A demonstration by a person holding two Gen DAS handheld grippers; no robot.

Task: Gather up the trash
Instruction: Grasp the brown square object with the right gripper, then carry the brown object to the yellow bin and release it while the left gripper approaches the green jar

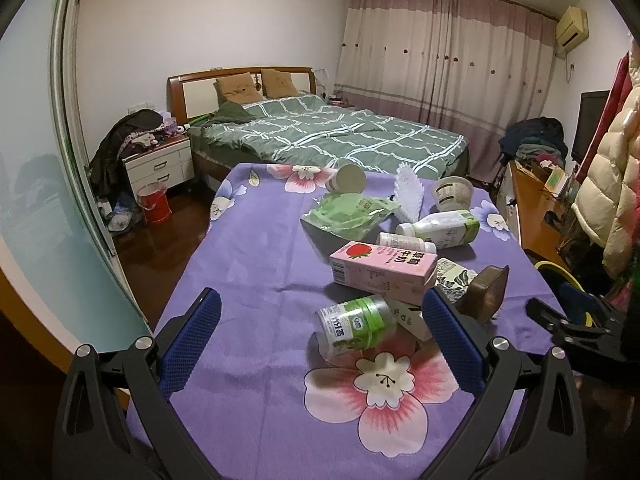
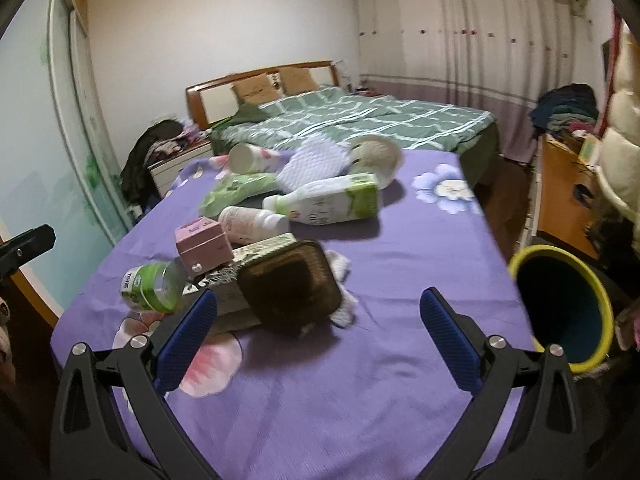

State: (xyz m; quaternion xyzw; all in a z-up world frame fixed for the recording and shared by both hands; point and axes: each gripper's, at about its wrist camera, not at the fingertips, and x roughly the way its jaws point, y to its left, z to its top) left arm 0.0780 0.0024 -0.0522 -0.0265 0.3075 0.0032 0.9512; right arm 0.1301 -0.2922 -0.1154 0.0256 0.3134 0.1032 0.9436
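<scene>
The pink carton (image 1: 382, 270) near the middle of the counter (image 1: 256, 264) showed upside-down Chinese characters, 草莓牛奶, beside a strawberry picture, with a barcode on its left end; print on the other bottles was too small to read

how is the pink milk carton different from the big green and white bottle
The pink milk carton is a box with flat sides and a strawberry picture; the green and white bottle is round, with a narrow white neck. The carton rests propped on other trash near the front of the pile; the bottle lies directly on the purple cloth, farther back. Both lie on their sides, untouched by either hand-held gripper.
</scene>
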